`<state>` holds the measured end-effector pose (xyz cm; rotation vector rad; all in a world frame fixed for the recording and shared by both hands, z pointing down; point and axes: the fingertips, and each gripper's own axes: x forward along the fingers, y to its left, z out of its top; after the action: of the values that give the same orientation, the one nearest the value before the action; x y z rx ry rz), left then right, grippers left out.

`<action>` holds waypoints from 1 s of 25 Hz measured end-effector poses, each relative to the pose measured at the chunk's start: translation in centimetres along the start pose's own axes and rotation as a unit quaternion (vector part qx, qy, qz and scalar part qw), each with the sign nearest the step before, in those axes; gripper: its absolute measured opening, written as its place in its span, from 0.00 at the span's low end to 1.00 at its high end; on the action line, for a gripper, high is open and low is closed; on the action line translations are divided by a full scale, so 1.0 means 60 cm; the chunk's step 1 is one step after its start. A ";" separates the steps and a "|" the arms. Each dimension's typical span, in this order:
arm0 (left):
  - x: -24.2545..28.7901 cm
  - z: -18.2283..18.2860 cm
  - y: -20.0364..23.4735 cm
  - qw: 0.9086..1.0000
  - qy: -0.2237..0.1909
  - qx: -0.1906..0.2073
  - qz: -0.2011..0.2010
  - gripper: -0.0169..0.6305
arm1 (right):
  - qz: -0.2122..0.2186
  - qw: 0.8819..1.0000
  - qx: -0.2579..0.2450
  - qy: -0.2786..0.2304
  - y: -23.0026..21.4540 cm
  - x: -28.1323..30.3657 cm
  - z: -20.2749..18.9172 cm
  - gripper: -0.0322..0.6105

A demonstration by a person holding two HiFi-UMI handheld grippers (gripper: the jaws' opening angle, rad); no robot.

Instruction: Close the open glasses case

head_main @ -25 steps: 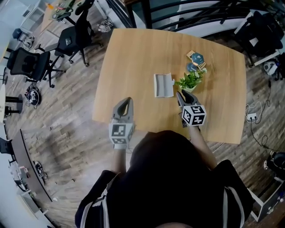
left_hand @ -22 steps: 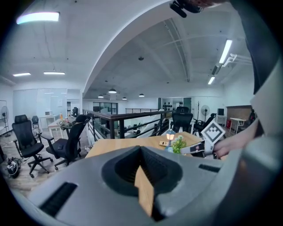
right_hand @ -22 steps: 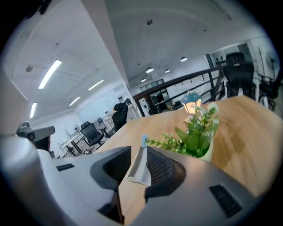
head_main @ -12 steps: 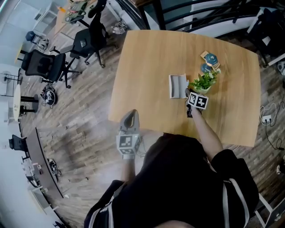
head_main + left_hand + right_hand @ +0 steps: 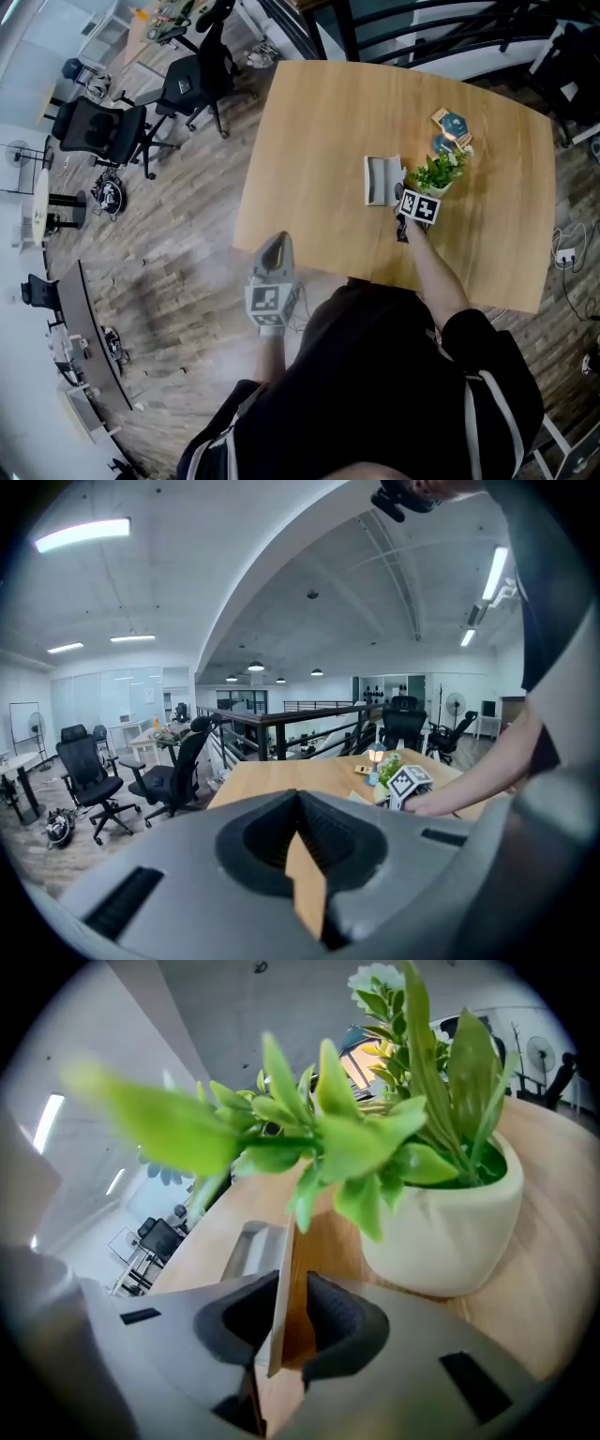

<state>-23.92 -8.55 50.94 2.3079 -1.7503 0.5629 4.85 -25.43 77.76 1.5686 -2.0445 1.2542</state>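
The grey glasses case (image 5: 380, 180) lies open in the middle of the wooden table (image 5: 319, 141). My right gripper (image 5: 400, 194) is down at the case's right edge, close to the potted plant (image 5: 436, 173). In the right gripper view the thin raised lid (image 5: 279, 1307) stands between the jaws of the right gripper (image 5: 291, 1283). The jaws are closing; the lid lies against the left pad and a gap shows at the right pad. The case's tray (image 5: 246, 1246) lies just beyond. My left gripper (image 5: 274, 242) hovers at the table's near-left edge, shut and holding nothing (image 5: 298, 794).
The plant's white pot (image 5: 441, 1222) stands right beside the right jaw, its leaves hanging over the view. Small coaster-like pieces (image 5: 450, 122) lie behind the plant. Office chairs (image 5: 94, 127) stand on the floor to the left. A dark railing (image 5: 281, 719) runs behind the table.
My right gripper has dropped to the table and moved in onto the case's right edge, its jaws narrowing around the lid. The left gripper has drifted back to the table's near edge.
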 end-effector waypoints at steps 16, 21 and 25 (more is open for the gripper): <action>0.015 -0.001 0.005 1.000 -0.003 0.004 -0.028 0.02 | -0.229 0.730 -0.642 0.053 0.060 -0.020 0.021 0.09; 0.021 -0.008 0.006 0.999 0.007 -0.005 -0.039 0.02 | -0.213 0.639 -0.735 0.072 0.080 -0.013 -0.030 0.20; 0.029 -0.007 0.010 0.999 -0.005 -0.010 -0.044 0.02 | -0.094 0.761 -0.629 0.126 0.090 -0.013 -0.051 0.28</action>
<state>-24.20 -10.09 51.97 2.3644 -1.6418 0.5166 -0.51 -22.41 76.52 0.7912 -1.7387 -0.1383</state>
